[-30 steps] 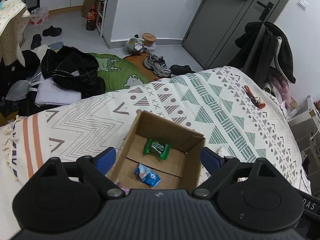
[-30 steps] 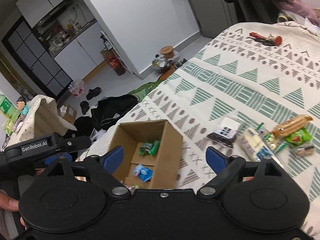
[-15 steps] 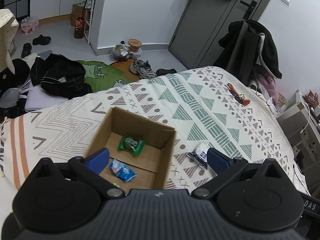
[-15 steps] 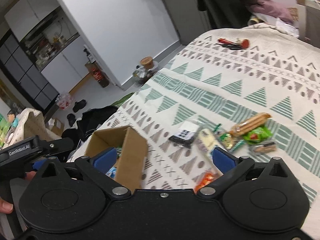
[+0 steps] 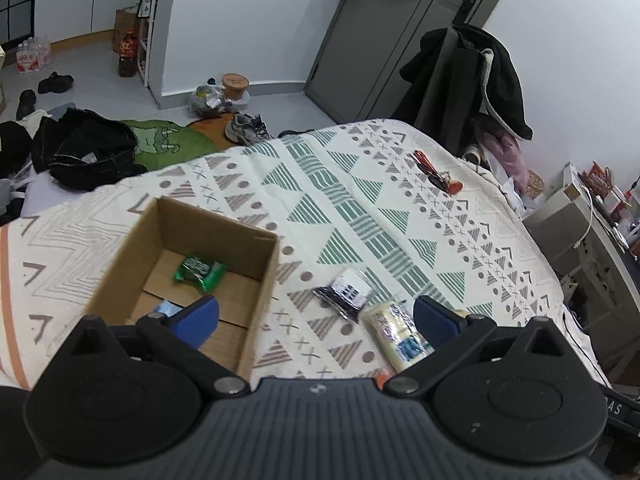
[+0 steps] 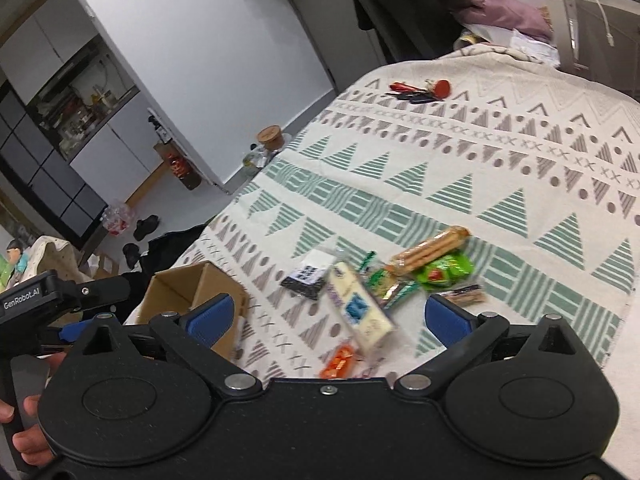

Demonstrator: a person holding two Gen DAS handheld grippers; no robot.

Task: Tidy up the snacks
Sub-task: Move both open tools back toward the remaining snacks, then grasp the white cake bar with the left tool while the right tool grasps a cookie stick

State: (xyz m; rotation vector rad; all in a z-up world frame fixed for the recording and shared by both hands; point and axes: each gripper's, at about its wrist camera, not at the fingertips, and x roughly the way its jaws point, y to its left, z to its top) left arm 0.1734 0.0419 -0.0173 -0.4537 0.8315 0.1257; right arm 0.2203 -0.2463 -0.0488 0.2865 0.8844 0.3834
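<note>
An open cardboard box [image 5: 132, 240] stands on the patterned bed cover; it holds a green snack [image 5: 199, 271] and a blue packet partly hidden behind my left finger. My left gripper [image 5: 316, 316] is open and empty, above the box's right wall. To its right lie a black packet [image 5: 346, 294] and a pale yellow bar [image 5: 394, 336]. My right gripper [image 6: 328, 316] is open and empty above a pile of snacks: the pale bar [image 6: 360, 308], a black packet [image 6: 310, 276], a long biscuit pack [image 6: 432, 246], a green bag [image 6: 444, 270] and an orange packet [image 6: 340, 362]. The box [image 6: 192, 292] shows at the left.
Red-handled keys or tools [image 5: 436, 170] lie at the far side of the bed [image 6: 520, 168]. Clothes and shoes litter the floor [image 5: 88, 148] beyond the bed's left edge. A coat rack [image 5: 468, 80] and a desk [image 5: 592, 232] stand to the right.
Both grippers have swung right, away from the box and toward the snack pile. The box has slid to the left of both views. Both stay open.
</note>
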